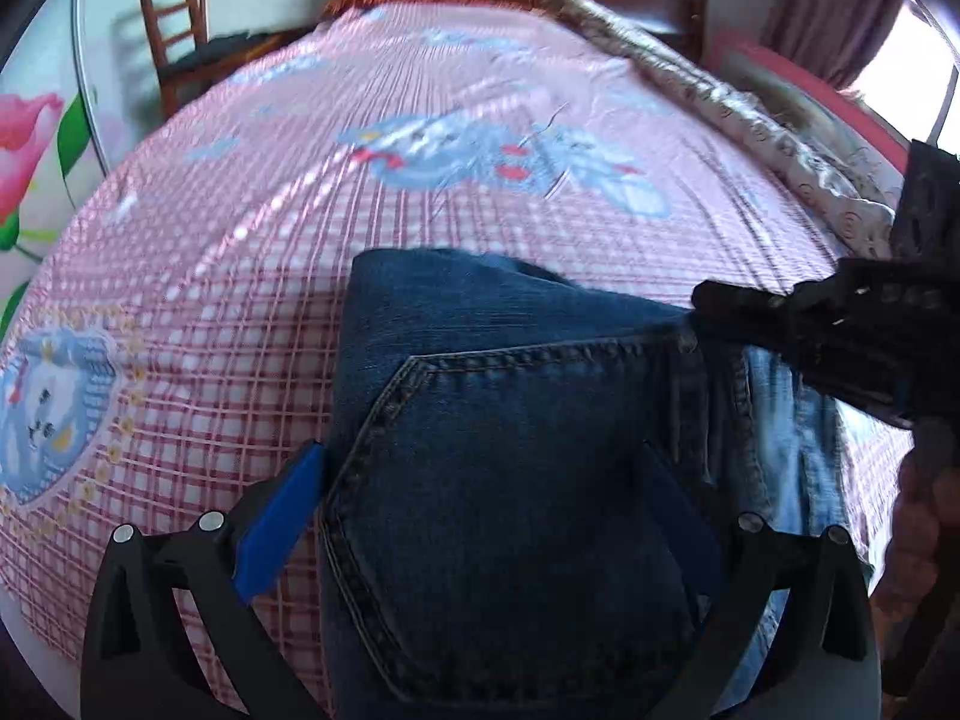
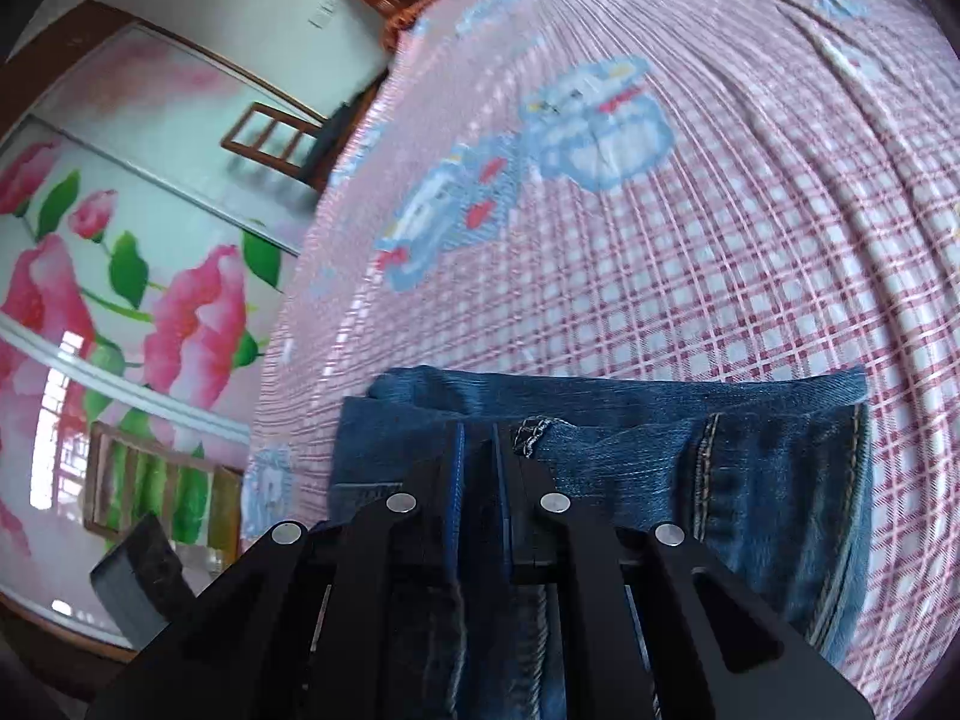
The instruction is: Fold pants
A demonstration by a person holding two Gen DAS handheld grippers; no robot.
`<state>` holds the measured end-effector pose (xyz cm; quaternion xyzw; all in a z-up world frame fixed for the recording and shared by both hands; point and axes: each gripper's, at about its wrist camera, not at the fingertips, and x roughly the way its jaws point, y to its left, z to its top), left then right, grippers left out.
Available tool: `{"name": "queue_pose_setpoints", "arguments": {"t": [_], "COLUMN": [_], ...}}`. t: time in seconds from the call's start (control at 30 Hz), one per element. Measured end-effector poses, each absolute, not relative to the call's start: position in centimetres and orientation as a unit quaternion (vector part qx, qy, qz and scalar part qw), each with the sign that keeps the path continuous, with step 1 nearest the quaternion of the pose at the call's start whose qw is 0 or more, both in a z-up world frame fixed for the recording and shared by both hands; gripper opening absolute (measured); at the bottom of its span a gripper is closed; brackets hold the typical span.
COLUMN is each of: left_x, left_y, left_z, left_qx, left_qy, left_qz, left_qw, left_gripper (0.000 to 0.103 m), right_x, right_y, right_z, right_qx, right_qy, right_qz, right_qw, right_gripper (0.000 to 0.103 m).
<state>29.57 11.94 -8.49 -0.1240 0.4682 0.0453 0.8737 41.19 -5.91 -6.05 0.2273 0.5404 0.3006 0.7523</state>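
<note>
Left wrist view: the left gripper [image 1: 480,516] stands with its jaws wide apart over the jeans [image 1: 510,480]; the blue pads [image 1: 276,528] flank the back pocket [image 1: 510,468] without pressing on it; the right gripper [image 1: 780,312] meets the denim edge at the far right. Right wrist view: the right gripper [image 2: 477,438] has its jaws together, clamped on a fold of the jeans [image 2: 720,462] (a belt loop [image 2: 534,435] lies just beside the tip). The jeans lie folded on the pink checked bedsheet [image 2: 690,270], near its front edge; a wooden chair [image 1: 174,30] stands beyond the bed.
</note>
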Motion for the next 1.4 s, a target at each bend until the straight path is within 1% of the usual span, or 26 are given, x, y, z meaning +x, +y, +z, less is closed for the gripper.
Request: {"name": "queue_pose_setpoints", "arguments": {"t": [0.03, 0.1, 0.23, 0.33, 0.43, 0.5, 0.57, 0.63, 0.67, 0.8, 0.87, 0.9, 0.93, 0.97, 1.0, 1.03, 1.13, 1.23, 1.3, 1.4], "left_x": [30.2, 30.7, 31.1, 30.5, 29.5, 28.9, 28.0, 27.0, 26.3, 25.4, 25.4, 25.3, 25.3, 25.3, 25.3, 25.3, 25.3, 25.3, 25.2, 25.2], "left_y": [12.2, 12.2, 11.7, 11.9, 11.5, 11.6, 11.6, 11.4, 11.2, 11.1, 11.2, 11.2, 11.3, 11.4, 11.4, 11.4, 11.4, 11.4, 11.3, 11.3], "left_z": [-9.4, -9.4, -9.4, -9.3, -9.2, -9.1, -9.1, -9.1, -9.0, -8.9, -9.0, -9.1, -9.2, -9.2, -9.3, -9.4, -9.4, -9.5, -9.6, -9.6], "left_qx": [-0.137, -0.139, -0.128, -0.128, -0.115, -0.108, -0.109, -0.106, -0.105, -0.104, -0.106, -0.109, -0.112, -0.113, -0.112, -0.111, -0.111, -0.114, -0.115, -0.118], "left_qy": [0.486, 0.479, 0.479, 0.468, 0.469, 0.47, 0.473, 0.479, 0.478, 0.476, 0.476, 0.476, 0.475, 0.475, 0.474, 0.473, 0.472, 0.471, 0.471, 0.47], "left_qz": [0.042, 0.05, 0.061, 0.05, 0.052, 0.054, 0.057, 0.058, 0.06, 0.07, 0.073, 0.074, 0.073, 0.073, 0.073, 0.073, 0.073, 0.073, 0.073, 0.071], "left_qw": [0.862, 0.866, 0.866, 0.873, 0.874, 0.874, 0.873, 0.87, 0.87, 0.87, 0.87, 0.87, 0.87, 0.87, 0.87, 0.871, 0.871, 0.871, 0.871, 0.872], "left_gripper": [0.101, 0.101, 0.101, 0.101, 0.101, 0.101, 0.101, 0.101, 0.101, 0.101, 0.101, 0.101, 0.101, 0.101, 0.101, 0.101, 0.101, 0.101, 0.101, 0.101], "right_x": [42.0, 43.2, 42.7, 39.4, 35.0, 32.2, 30.4, 29.5, 29.1, 28.5, 28.0, 27.7, 27.4, 27.4, 27.5, 27.7, 28.0, 28.7, 28.5, 28.5], "right_y": [-5.7, -5.7, -5.2, -7.1, -8.6, -10.3, -12.3, -14.4, -15.0, -15.3, -15.5, -15.7, -16.0, -16.2, -16.7, -16.8, -16.5, -15.2, -14.4, -14.8], "right_z": [-7.1, -8.0, -6.2, -4.1, -3.7, -4.6, -7.0, -8.8, -8.7, -7.1, -5.7, -4.9, -4.0, -3.6, -3.5, -3.4, -3.9, -6.0, -6.9, -7.0], "right_qx": [0.227, 0.247, 0.206, 0.24, 0.235, 0.239, 0.223, 0.285, 0.294, 0.265, 0.228, 0.21, 0.193, 0.185, 0.178, 0.17, 0.149, 0.119, 0.094, 0.109], "right_qy": [0.547, 0.553, 0.551, 0.522, 0.521, 0.528, 0.549, 0.544, 0.547, 0.552, 0.541, 0.533, 0.52, 0.51, 0.504, 0.498, 0.494, 0.519, 0.513, 0.515], "right_qz": [0.289, 0.281, 0.276, 0.294, 0.319, 0.32, 0.292, 0.308, 0.297, 0.282, 0.269, 0.257, 0.241, 0.23, 0.219, 0.207, 0.205, 0.206, 0.208, 0.213], "right_qw": [0.752, 0.744, 0.761, 0.764, 0.756, 0.75, 0.75, 0.727, 0.725, 0.739, 0.763, 0.779, 0.797, 0.808, 0.817, 0.824, 0.832, 0.821, 0.828, 0.823], "right_gripper": [0.0, 0.0, 0.0, 0.0, 0.0, 0.0, 0.0, 0.0, 0.0, 0.0, 0.0, 0.001, 0.005, 0.023, 0.05, 0.056, 0.056, 0.056, 0.056, 0.05]}}
